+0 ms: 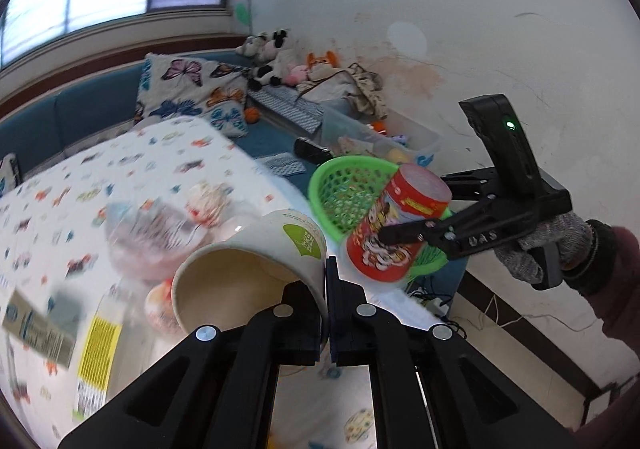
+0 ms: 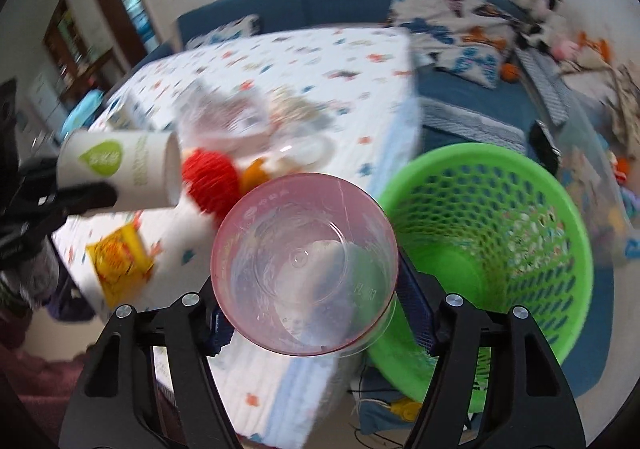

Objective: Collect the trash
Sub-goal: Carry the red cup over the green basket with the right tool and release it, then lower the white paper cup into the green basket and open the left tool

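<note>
Your right hand-held gripper (image 2: pixel 308 313) pinches the red jar (image 2: pixel 305 269) just left of the green basket (image 2: pixel 500 249), left hand-held gripper (image 1: pixel 326 313) clamps the paper cup (image 1: pixel 248 269) rim; early release risks missing.

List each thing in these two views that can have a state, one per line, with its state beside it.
Left tongs: shut on the paper cup's wall.
Paper cup: held tilted, looks empty.
Right tongs: shut on the plastic cup.
Plastic cup: held, looks empty.
Green basket: tilted beside the table, apparently empty.
</note>
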A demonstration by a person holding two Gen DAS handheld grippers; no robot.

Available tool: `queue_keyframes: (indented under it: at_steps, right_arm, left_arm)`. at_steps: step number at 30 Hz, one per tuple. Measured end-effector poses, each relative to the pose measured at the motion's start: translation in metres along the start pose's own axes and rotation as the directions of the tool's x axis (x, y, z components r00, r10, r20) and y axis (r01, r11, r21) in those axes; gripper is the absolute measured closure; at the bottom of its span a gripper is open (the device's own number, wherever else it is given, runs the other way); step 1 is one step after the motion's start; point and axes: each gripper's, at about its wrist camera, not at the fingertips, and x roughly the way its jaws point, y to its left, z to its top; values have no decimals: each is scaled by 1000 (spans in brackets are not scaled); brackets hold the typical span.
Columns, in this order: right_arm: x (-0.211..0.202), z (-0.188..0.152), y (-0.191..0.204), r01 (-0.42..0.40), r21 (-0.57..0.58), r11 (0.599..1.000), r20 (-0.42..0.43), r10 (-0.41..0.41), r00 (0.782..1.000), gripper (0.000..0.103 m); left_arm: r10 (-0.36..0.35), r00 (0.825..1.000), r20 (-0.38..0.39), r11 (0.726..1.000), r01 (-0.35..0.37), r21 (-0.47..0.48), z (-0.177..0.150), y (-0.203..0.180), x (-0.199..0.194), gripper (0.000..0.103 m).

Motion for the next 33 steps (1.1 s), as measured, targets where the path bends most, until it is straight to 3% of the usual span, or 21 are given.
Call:
queue_keyframes:
  at_steps: [5, 11, 22, 33]
  right_arm:
    - [-4, -2, -45, 81, 125, 989, 29, -86, 996, 34]
    - [19, -21, -87, 141, 250, 958, -22, -140, 990, 34]
    - [42, -56, -127, 134, 412, 901, -73, -114, 991, 33]
    - [3, -69, -132, 127, 449, 885, -2, -141, 990, 28]
  left_arm:
    - [-17, 1000, -4, 999, 17, 36, 19, -11, 17, 100]
    - [-39, 999, -24, 996, 41, 81, 38, -27, 40, 100]
    - [-89, 991, -100, 990, 100, 104, 63, -52, 97, 100]
    - [-110, 979, -174, 983, 133, 127, 71, -75, 143, 100]
